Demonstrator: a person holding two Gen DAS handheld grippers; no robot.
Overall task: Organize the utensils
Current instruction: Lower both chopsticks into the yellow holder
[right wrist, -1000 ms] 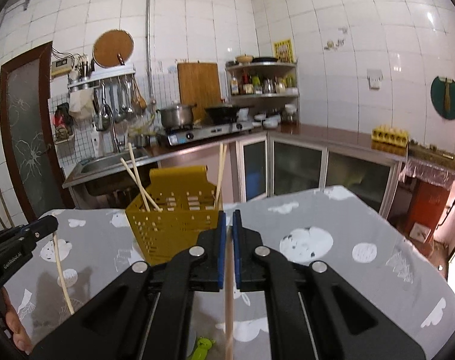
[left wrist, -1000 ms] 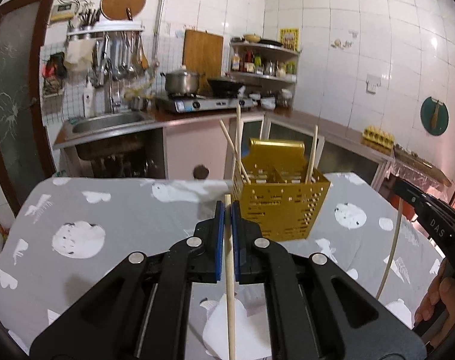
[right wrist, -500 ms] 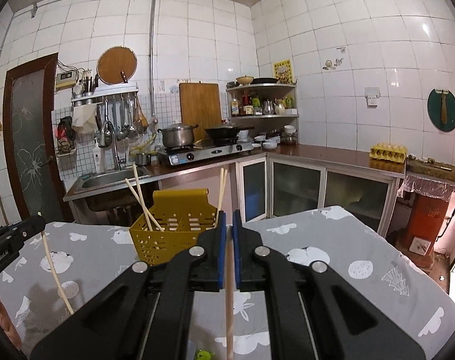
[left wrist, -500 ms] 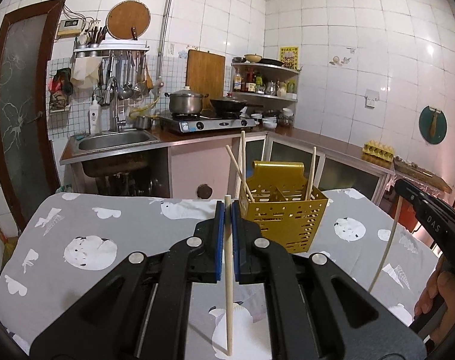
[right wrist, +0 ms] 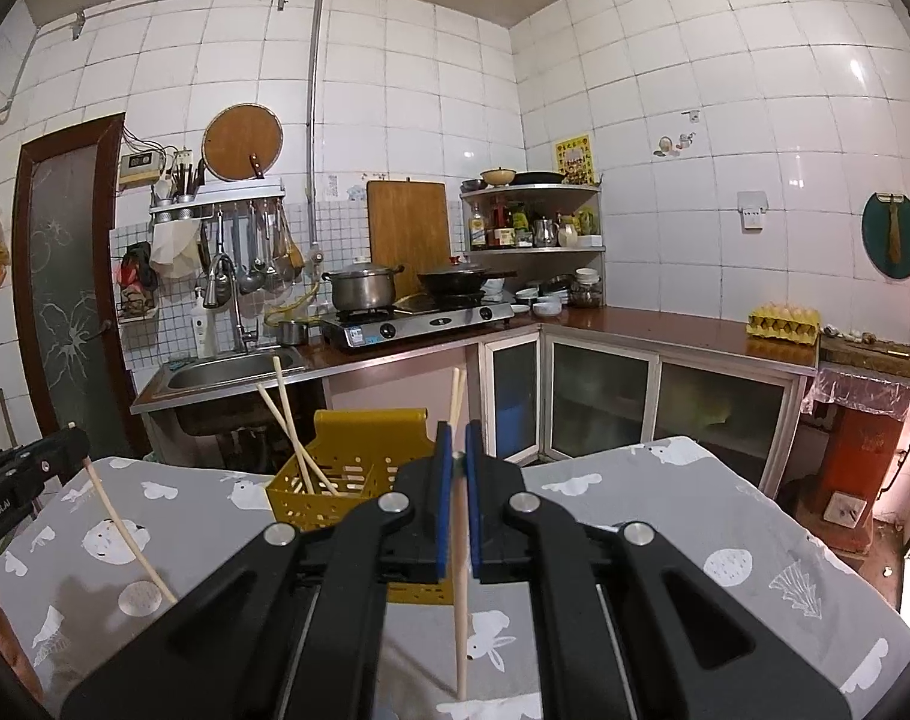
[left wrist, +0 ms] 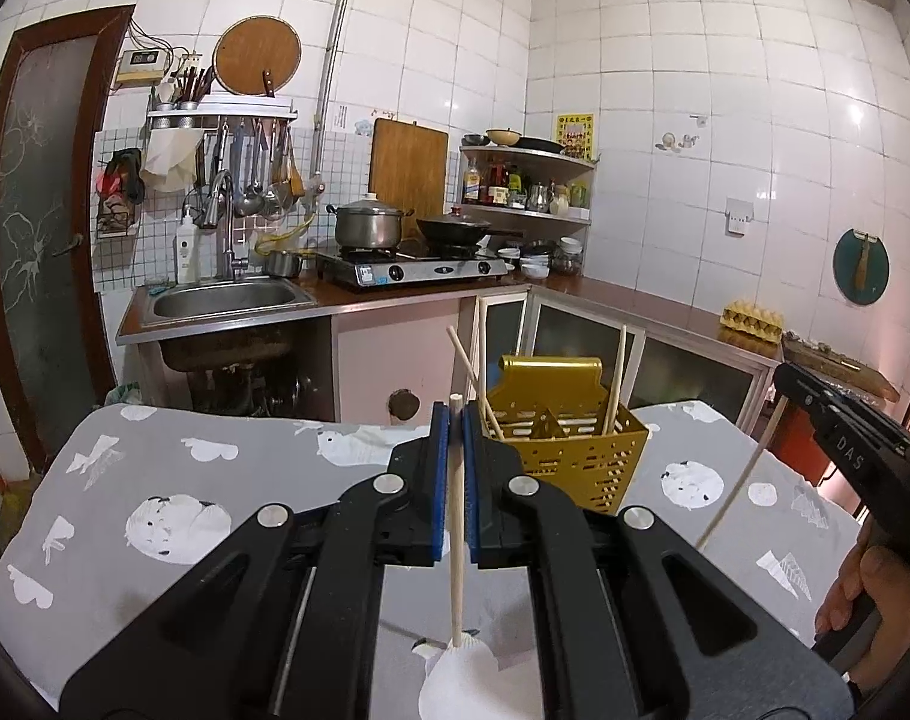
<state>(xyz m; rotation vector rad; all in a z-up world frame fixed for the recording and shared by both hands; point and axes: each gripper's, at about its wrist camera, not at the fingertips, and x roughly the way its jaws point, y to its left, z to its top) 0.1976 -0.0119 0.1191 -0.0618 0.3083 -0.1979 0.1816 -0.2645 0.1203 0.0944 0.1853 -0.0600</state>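
While clamped together, each claw (left wrist: 455, 420) (right wrist: 455, 438) with an upright chopstick (left wrist: 456, 516) (right wrist: 460, 594) pinched between its pads.

A home kitchen, white-tiled: a steel sink (left wrist: 227, 300) with ladles hanging above, a gas stove (left wrist: 416, 269) carrying a pot (left wrist: 368, 225) and a pan, a corner shelf (left wrist: 526, 183) of bottles, eggs (left wrist: 751, 319) on the counter, and a cloth-covered table (left wrist: 215, 480).

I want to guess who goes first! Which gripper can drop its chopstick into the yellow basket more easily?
Probably the left gripper. Its chopstick already sits right beside the yellow basket. The right gripper also holds a chopstick, but looks farther back.
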